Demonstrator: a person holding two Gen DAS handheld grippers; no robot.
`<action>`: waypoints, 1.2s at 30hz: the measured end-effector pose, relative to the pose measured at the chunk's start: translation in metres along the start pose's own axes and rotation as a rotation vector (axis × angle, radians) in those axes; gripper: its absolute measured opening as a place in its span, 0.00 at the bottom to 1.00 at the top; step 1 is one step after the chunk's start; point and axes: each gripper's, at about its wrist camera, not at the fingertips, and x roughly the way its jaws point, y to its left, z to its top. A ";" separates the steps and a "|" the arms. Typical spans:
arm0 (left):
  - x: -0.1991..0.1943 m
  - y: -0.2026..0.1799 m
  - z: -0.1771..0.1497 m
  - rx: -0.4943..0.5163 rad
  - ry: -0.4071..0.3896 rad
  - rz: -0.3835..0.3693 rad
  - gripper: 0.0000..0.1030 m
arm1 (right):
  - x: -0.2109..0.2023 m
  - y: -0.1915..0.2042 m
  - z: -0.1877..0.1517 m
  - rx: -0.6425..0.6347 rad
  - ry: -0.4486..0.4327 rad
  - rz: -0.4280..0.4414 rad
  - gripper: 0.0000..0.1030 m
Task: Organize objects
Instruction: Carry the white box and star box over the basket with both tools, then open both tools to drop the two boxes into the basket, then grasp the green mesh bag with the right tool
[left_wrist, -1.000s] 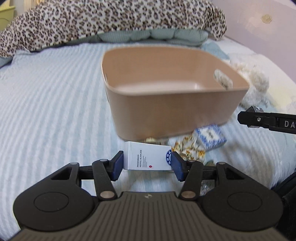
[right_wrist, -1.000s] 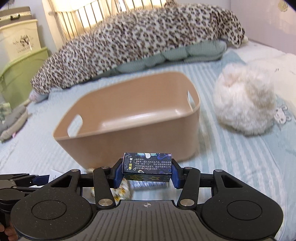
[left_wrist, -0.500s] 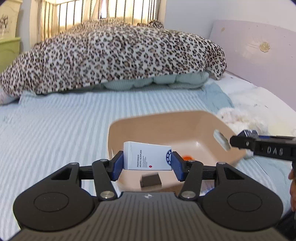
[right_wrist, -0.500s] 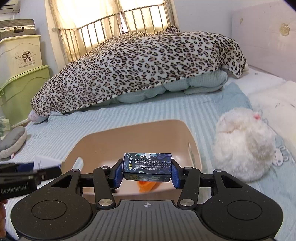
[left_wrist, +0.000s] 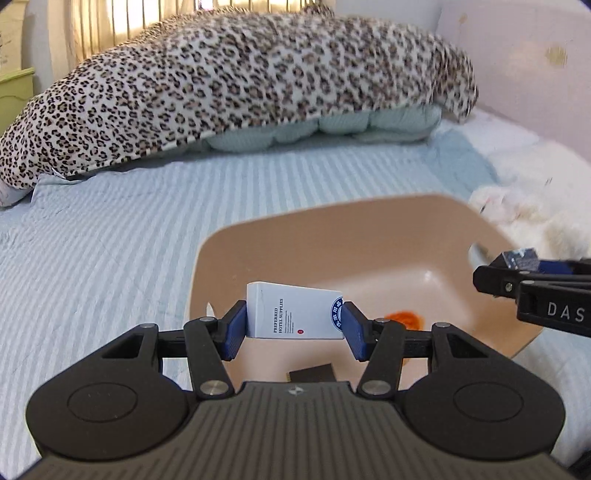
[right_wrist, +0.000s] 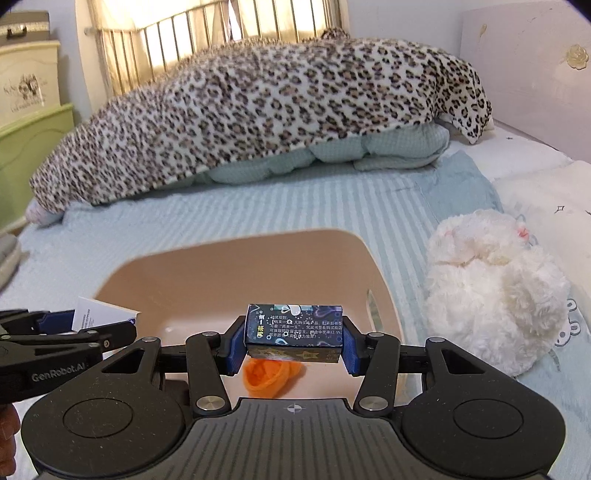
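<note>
My left gripper (left_wrist: 293, 328) is shut on a white hotel-supplies box (left_wrist: 293, 315) and holds it above the tan plastic bin (left_wrist: 332, 218). My right gripper (right_wrist: 293, 345) is shut on a dark printed box (right_wrist: 295, 326) above the same bin (right_wrist: 236, 266). An orange item (right_wrist: 269, 374) lies on the bin floor, also in the left wrist view (left_wrist: 402, 317), with a small dark brown piece (left_wrist: 312, 373). The right gripper shows at the right of the left wrist view (left_wrist: 517, 269). The left gripper shows at the left of the right wrist view (right_wrist: 107, 328).
The bin sits on a bed with a light blue striped sheet (left_wrist: 110, 240). A leopard-print blanket (right_wrist: 258, 107) over a pale quilt lies behind it. A white plush toy (right_wrist: 491, 288) lies right of the bin. Green and cream storage boxes (right_wrist: 29, 122) stand at the left.
Both grippers have risen from beside the bin's front wall to above its opening, each still holding its box. The bin's inside with the orange item has come into view.
</note>
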 end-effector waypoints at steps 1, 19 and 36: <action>0.005 -0.001 -0.002 0.007 0.014 0.003 0.54 | 0.004 0.001 -0.001 -0.006 0.014 -0.007 0.46; -0.018 0.010 -0.009 -0.030 0.056 0.005 0.76 | -0.014 0.001 -0.012 -0.012 0.043 0.000 0.73; -0.075 0.028 -0.072 -0.002 0.071 0.041 0.82 | -0.049 0.019 -0.090 -0.063 0.206 0.034 0.80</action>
